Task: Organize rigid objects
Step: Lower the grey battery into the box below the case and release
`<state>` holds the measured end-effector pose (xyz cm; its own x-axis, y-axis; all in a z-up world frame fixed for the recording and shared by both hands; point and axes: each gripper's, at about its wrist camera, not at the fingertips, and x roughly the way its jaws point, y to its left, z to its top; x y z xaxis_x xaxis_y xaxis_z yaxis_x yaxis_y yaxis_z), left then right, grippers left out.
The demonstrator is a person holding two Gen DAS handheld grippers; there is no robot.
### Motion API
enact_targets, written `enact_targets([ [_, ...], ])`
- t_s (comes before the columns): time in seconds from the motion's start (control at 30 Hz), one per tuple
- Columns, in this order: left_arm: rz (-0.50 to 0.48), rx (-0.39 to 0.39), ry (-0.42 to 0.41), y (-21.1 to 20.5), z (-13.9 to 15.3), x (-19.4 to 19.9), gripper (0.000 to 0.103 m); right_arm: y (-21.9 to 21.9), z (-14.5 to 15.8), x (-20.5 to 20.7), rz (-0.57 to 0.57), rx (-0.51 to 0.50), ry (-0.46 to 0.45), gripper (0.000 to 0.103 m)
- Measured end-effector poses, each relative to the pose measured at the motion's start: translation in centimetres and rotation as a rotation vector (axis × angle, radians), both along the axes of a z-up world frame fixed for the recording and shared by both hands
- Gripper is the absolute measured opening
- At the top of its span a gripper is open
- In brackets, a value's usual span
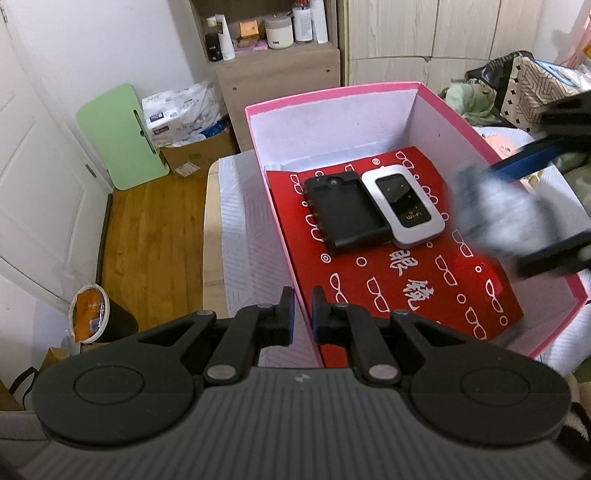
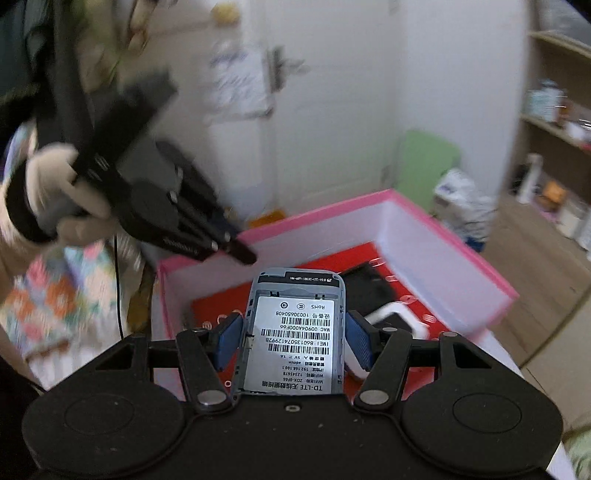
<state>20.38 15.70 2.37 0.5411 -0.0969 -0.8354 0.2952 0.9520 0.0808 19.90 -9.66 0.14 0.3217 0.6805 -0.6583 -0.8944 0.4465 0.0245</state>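
Pale green board (image 1: pixel 123 136) leaning against white wall; cardboard box (image 1: pixel 195 153) just beside it, printed plastic bags (image 1: pixel 181 110) piled on top; wooden shelf unit (image 1: pixel 277 70) behind, white jar (image 1: pixel 279 32) and bottles on shelf; black bin (image 1: pixel 110 321) with orange liner on wood floor (image 1: pixel 151 229); patterned bag (image 1: pixel 532 92) at right.

Beside the pink box (image 1: pixel 332 96), the right gripper (image 1: pixel 524 206) is smeared by motion and cut off at the picture's right edge. The grey device (image 2: pixel 295 332) it carries hides part of the box floor, its near end hidden.
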Motion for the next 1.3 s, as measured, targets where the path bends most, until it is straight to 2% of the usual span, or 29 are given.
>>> enact_targets([
  [0.2,0.004,-0.054,0.002,1.0,0.1,-0.3,0.009,6.2,-3.1,2.8,0.157,-0.211,0.028,0.066],
  [0.5,-0.019,-0.084,0.008,1.3,0.1,0.0,0.01,9.8,-5.3,4.8,0.274,-0.338,0.07,0.066],
  [0.7,-0.02,-0.105,0.008,1.8,0.0,0.0,0.01,10.9,-5.9,5.3,0.301,-0.43,0.026,0.065],
  [0.87,-0.017,-0.114,0.009,1.8,0.0,0.1,0.01,10.5,-5.5,4.6,0.307,-0.457,-0.075,0.065],
  [0.97,-0.017,-0.116,0.011,1.8,0.0,0.1,0.01,9.3,-4.5,3.9,0.282,-0.425,-0.131,0.067],
  [1.03,-0.017,-0.115,0.009,1.8,0.0,0.1,0.01,7.6,-3.0,3.6,0.23,-0.344,-0.113,0.067],
  [1.13,-0.013,-0.124,0.01,1.9,-0.1,0.1,0.01,4.2,-0.2,3.2,0.099,-0.199,-0.075,0.067],
  [1.3,-0.004,-0.141,0.009,2.1,-0.1,0.2,0.011,-2.2,2.7,2.3,-0.202,-0.033,0.016,0.067],
])
